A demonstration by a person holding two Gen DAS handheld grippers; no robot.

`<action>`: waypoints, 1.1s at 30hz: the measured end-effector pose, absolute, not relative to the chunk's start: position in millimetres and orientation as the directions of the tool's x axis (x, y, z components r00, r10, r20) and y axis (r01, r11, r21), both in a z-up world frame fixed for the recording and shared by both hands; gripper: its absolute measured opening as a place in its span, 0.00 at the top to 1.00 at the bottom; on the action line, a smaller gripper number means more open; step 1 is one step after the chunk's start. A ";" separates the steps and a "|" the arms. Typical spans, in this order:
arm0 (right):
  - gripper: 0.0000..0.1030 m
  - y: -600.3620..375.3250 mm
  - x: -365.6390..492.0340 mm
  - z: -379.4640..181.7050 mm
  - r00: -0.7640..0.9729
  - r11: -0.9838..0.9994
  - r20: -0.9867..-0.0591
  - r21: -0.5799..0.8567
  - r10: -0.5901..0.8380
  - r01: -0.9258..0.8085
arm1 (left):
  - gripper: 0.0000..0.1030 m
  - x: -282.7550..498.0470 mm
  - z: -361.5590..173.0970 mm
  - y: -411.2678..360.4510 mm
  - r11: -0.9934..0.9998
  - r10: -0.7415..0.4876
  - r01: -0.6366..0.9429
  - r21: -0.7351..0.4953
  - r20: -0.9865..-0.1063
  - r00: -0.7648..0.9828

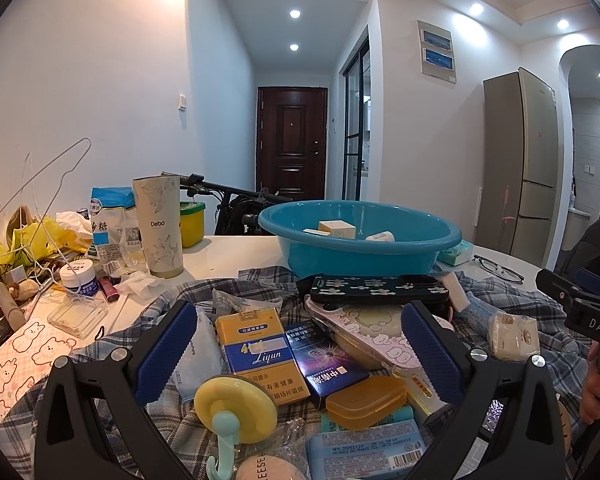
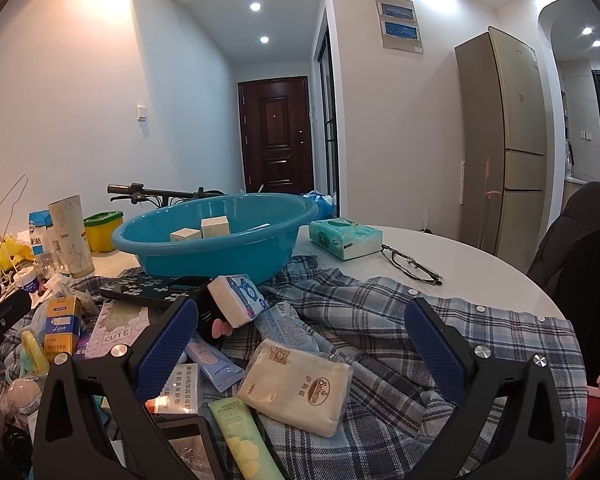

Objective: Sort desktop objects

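Background: hallway and kitchen side, seen past the table.

A dark wooden door is seen shut at the hallway's end, with a black-framed glass door on its right. A tall beige fridge is stood against the right wall, under a grey wall panel with two blue strips. A white wall switch is mounted on the left wall. Recessed ceiling lights are lit. Black handlebars are visible behind the table. A dark jacket is draped at the right edge.
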State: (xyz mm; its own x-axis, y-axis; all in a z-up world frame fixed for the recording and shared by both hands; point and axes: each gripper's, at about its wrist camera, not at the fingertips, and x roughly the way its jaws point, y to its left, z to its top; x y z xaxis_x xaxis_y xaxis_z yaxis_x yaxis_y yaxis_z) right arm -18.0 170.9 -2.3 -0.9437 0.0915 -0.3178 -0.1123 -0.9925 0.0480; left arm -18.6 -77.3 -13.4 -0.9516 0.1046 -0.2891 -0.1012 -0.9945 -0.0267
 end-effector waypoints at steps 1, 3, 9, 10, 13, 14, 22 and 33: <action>0.00 171.2 -18.0 -2.3 -0.944 -0.993 -0.318 0.047 0.091 -0.112 | 0.00 -18.7 -13.3 -77.1 -0.994 0.105 -0.102 -0.027 -0.289 -0.952; 0.00 170.6 -17.7 -2.1 -0.944 -0.993 -0.316 0.044 0.090 -0.109 | 0.00 -18.5 -13.4 -77.2 -0.994 0.105 -0.102 -0.026 -0.289 -0.952; 0.00 166.4 -16.3 -1.9 -0.947 -0.995 -0.308 0.020 0.091 -0.103 | 0.00 -18.9 -13.4 -77.8 -0.995 0.096 -0.092 -0.026 -0.291 -0.952; 0.00 166.6 -16.3 -2.0 -0.947 -0.995 -0.308 0.021 0.091 -0.102 | 0.00 -19.0 -13.7 -77.9 -0.995 0.095 -0.091 -0.028 -0.292 -0.952; 0.00 166.8 -16.5 -2.0 -0.947 -0.994 -0.309 0.026 0.089 -0.102 | 0.00 -18.9 -14.1 -78.3 -0.995 0.095 -0.091 -0.030 -0.294 -0.951; 0.00 167.1 -16.5 -1.8 -0.947 -0.995 -0.309 0.027 0.088 -0.101 | 0.00 -19.0 -14.0 -78.4 -0.995 0.095 -0.091 -0.029 -0.293 -0.951; 0.00 165.8 -16.4 -2.0 -0.947 -0.995 -0.308 0.023 0.087 -0.099 | 0.00 -19.2 -13.9 -78.5 -0.995 0.096 -0.091 -0.031 -0.294 -0.951; 0.00 165.9 -16.3 -2.0 -0.947 -0.995 -0.308 0.022 0.087 -0.099 | 0.00 -19.3 -13.9 -79.0 -0.995 0.096 -0.091 -0.031 -0.294 -0.951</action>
